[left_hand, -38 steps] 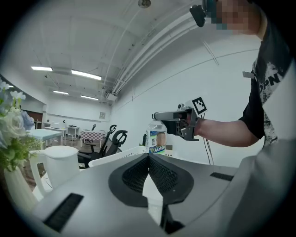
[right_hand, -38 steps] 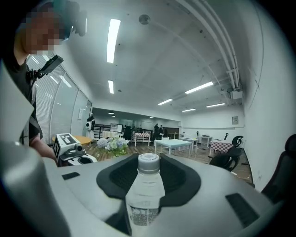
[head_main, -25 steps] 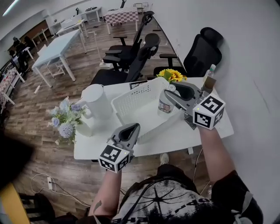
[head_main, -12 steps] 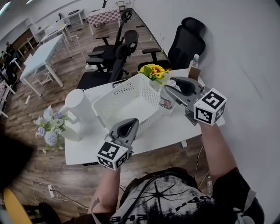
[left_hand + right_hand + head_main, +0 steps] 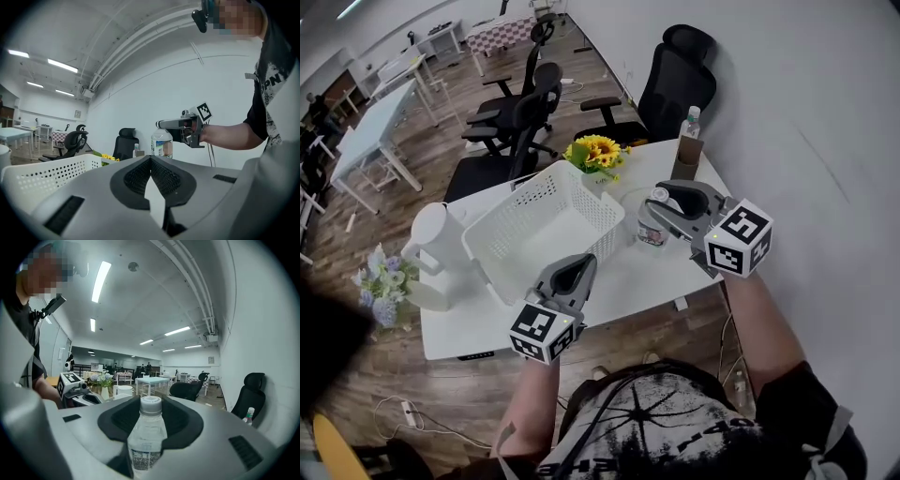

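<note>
My right gripper [image 5: 656,203] is shut on a clear water bottle [image 5: 652,230] with a white cap, upright just right of the white basket [image 5: 530,234]; whether it rests on the table I cannot tell. In the right gripper view the bottle [image 5: 147,439] stands between the dark pads. My left gripper [image 5: 579,265] hovers shut and empty over the table's near edge, in front of the basket. From the left gripper view its pads [image 5: 140,176] meet, with the bottle [image 5: 161,144] and right gripper [image 5: 164,124] beyond them.
On the white table [image 5: 623,286] stand a white pitcher [image 5: 431,246] at left, sunflowers [image 5: 595,150], a brown box [image 5: 686,156] and a second small bottle [image 5: 690,120] at the back. Black office chairs [image 5: 675,80] stand behind. Blue flowers [image 5: 380,281] sit far left.
The right gripper has carried the bottle from the basket's right rim to the spot right of the basket. Both gripper views have swung right. The left gripper stays shut.
</note>
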{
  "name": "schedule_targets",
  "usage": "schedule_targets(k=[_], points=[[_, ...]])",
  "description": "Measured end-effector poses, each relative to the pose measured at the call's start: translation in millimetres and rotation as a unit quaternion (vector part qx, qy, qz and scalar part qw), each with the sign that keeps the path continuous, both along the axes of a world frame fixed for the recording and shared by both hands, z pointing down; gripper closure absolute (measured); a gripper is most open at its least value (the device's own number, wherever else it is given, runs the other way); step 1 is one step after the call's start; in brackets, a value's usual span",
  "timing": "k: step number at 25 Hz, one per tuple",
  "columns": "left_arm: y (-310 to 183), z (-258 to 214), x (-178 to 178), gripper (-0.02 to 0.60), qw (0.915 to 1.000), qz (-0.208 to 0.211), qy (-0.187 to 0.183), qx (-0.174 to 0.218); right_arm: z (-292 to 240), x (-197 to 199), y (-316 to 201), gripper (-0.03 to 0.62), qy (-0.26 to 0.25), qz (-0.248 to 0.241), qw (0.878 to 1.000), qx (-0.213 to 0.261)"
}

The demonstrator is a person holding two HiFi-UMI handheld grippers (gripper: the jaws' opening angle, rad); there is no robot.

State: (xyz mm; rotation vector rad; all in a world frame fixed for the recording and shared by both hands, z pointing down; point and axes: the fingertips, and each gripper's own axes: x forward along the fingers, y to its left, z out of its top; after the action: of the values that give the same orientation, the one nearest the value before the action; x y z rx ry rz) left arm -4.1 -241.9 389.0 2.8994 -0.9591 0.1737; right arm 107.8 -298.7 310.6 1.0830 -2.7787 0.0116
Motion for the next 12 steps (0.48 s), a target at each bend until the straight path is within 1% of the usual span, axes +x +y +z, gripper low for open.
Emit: schedule_targets(k=[8,12], points=[[-4,22,50,0.574,0.9995,0.018,-0.008,-0.025,47,40,0,0.439,0.008,0.007,0.999,-0.032],[-3,38,74,0.574,0.9985,0.031,-0.009,-0.045,71,57,1,0.439,0.008,0.014,0.999,-0.05]])
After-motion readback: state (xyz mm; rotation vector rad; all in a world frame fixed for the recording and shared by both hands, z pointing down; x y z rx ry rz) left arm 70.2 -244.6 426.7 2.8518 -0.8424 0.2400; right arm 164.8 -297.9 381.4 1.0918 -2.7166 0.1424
